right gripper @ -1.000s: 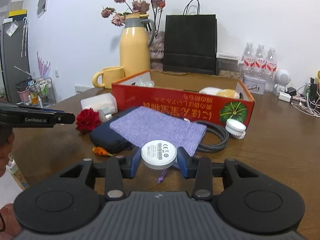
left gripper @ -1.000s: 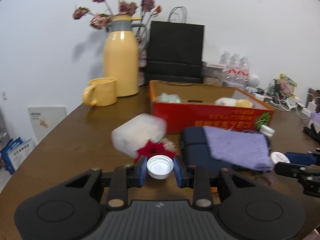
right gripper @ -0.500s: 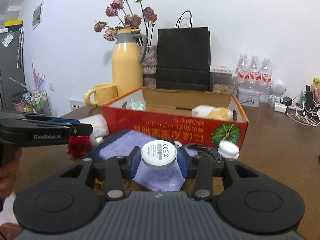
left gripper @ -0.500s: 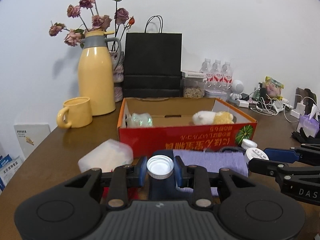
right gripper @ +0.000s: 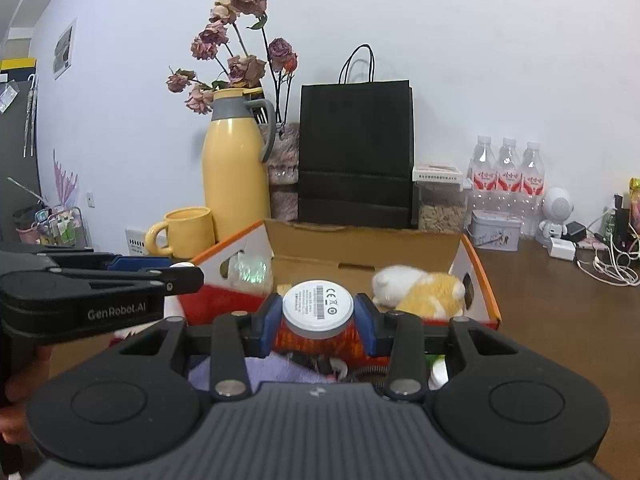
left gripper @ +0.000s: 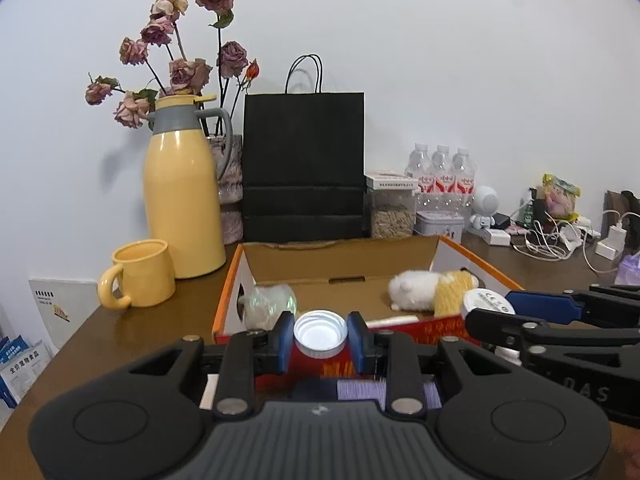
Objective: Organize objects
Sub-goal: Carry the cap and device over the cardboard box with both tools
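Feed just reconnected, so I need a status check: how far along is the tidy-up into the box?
Done: a plush toy and a clear wrapped bundle lie in the cardboard box. In hand: the left gripper holds a white bottle cap, the right gripper a round white device, both near the box. Left: a purple cloth outside.

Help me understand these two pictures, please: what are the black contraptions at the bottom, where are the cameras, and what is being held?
No robot here: a person carries a two-finger gripper in each hand, each with a fisheye camera looking along its fingers. In the left camera's view, the left gripper clamps a white bottle cap. In the right camera's view, the right gripper clamps a round white disc with a printed label. Ahead on the brown table stands an open red cardboard box holding a plush toy.
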The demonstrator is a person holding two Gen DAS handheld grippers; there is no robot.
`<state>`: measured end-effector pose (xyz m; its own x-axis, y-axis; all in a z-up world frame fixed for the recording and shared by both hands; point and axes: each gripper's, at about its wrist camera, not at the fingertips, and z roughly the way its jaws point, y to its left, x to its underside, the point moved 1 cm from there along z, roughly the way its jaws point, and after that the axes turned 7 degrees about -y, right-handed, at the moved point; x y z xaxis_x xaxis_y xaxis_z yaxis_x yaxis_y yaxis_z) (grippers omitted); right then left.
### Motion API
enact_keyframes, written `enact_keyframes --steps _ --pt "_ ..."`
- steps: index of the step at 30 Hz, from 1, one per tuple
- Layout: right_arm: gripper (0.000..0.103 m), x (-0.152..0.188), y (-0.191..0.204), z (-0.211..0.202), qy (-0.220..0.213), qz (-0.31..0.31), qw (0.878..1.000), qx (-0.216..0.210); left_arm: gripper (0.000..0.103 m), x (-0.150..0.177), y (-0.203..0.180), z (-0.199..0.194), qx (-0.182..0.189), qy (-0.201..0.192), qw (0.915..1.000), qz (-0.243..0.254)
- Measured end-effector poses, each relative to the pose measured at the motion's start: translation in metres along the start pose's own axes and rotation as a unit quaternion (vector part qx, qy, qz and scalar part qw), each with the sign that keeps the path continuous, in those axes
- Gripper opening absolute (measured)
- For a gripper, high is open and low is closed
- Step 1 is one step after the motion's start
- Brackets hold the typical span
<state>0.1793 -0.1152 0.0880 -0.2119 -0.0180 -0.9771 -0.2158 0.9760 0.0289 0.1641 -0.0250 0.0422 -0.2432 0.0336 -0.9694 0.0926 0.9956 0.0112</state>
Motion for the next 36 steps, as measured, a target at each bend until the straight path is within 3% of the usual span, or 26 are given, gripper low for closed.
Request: enact_keyframes --steps 20,36 --pt "0.04 -0.016 -0.016 0.089 0.03 0.012 0.999 0.018 0.027 -0.03 0.003 0.082 -0.042 0.021 0.9988 -0.016" --pt "0.04 -0.012 -0.035 0.15 0.047 0.042 0.997 0.046 0.027 -0.03 0.003 0.154 -0.077 0.057 0.995 -0.029"
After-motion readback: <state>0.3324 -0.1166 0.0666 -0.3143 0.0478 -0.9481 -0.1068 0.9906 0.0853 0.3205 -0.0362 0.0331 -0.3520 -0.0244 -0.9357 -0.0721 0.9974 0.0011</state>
